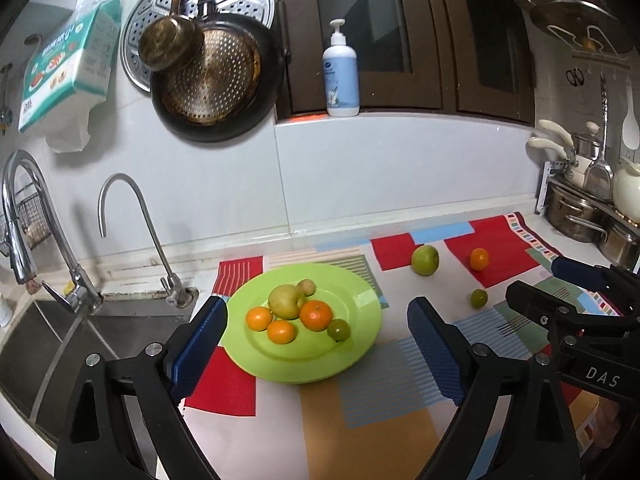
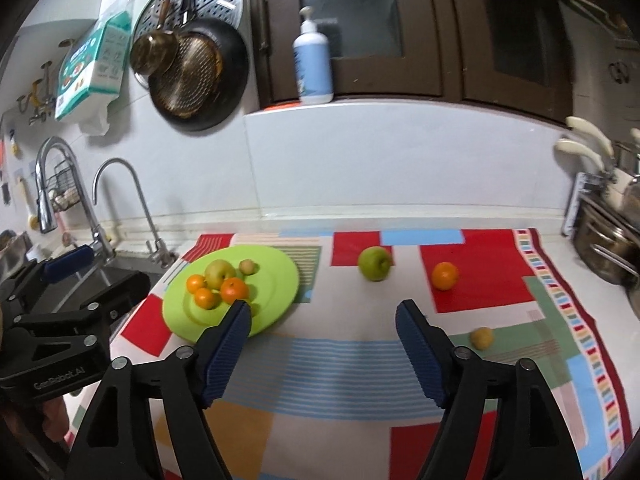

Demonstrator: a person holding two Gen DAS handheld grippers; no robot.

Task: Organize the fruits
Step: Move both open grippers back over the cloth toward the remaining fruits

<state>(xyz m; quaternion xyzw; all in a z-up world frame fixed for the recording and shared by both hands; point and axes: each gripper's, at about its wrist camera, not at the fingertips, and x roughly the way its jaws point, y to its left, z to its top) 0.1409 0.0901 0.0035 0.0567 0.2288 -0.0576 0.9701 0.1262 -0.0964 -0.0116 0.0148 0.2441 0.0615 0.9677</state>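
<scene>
A lime-green plate (image 1: 360,300) (image 2: 276,276) on the patterned mat holds a yellow-green apple (image 1: 285,301), three oranges (image 1: 316,315) and two small fruits. Loose on the mat to its right lie a green apple (image 1: 425,260) (image 2: 375,263), an orange (image 1: 479,259) (image 2: 445,275) and a small greenish-yellow fruit (image 1: 479,298) (image 2: 481,337). My left gripper (image 1: 318,312) (image 2: 119,266) hovers open in front of the plate, nothing between its blue pads. My right gripper (image 2: 323,310) (image 1: 536,278) is open and empty over the mat, short of the loose fruits.
A steel sink (image 1: 48,340) with two taps (image 1: 132,236) lies left of the mat. Pots and utensils (image 1: 580,208) crowd the right end of the counter. A pump bottle (image 1: 341,72) stands on the window ledge; pans (image 1: 216,76) hang on the wall.
</scene>
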